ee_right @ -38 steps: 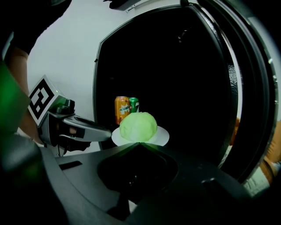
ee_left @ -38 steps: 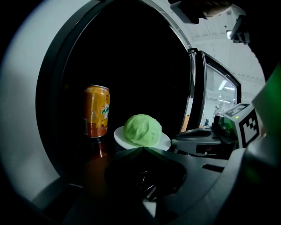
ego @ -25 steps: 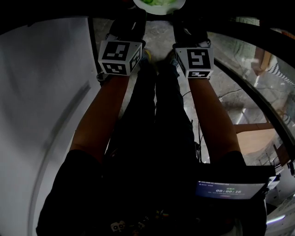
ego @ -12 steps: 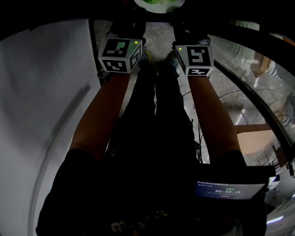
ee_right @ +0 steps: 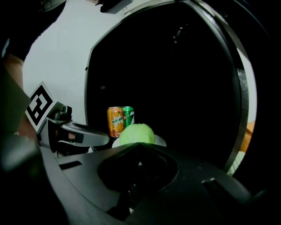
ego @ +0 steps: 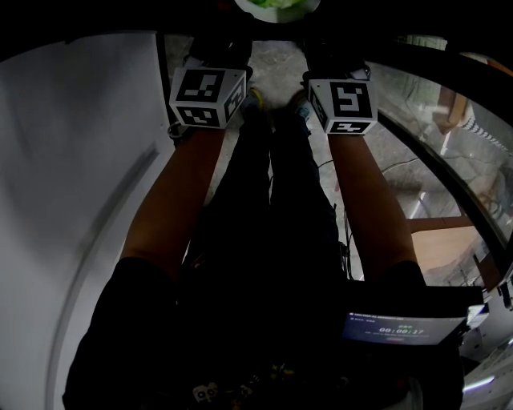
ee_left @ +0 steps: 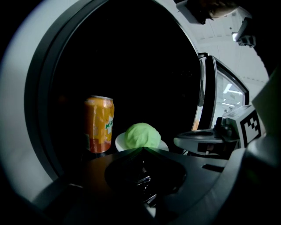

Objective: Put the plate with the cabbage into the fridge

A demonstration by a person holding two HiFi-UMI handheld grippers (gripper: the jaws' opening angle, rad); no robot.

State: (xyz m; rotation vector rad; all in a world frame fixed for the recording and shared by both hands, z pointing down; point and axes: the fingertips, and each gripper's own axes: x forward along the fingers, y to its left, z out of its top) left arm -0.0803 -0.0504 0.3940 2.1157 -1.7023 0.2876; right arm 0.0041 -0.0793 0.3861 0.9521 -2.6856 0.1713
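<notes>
Cabbage (ee_left: 141,135) sits round and green on the white plate (ee_left: 119,141). Left claw (ee_left: 142,149) pinches one side of the rim and right claw (ee_right: 139,145) pinches the other side. Both are closed tight, so the plate is flat and the cabbage cannot roll off. The plate is held at the mouth of the dark fridge (ee_right: 184,88), near an orange can (ee_left: 99,124) and a green can (ee_right: 127,116). I think it should go down beside them.

Left gripper (ego: 218,50), right gripper (ego: 333,54) side by side under plate (ego: 303,10) with cabbage (ego: 272,5); white surface (ego: 72,160) at left
</notes>
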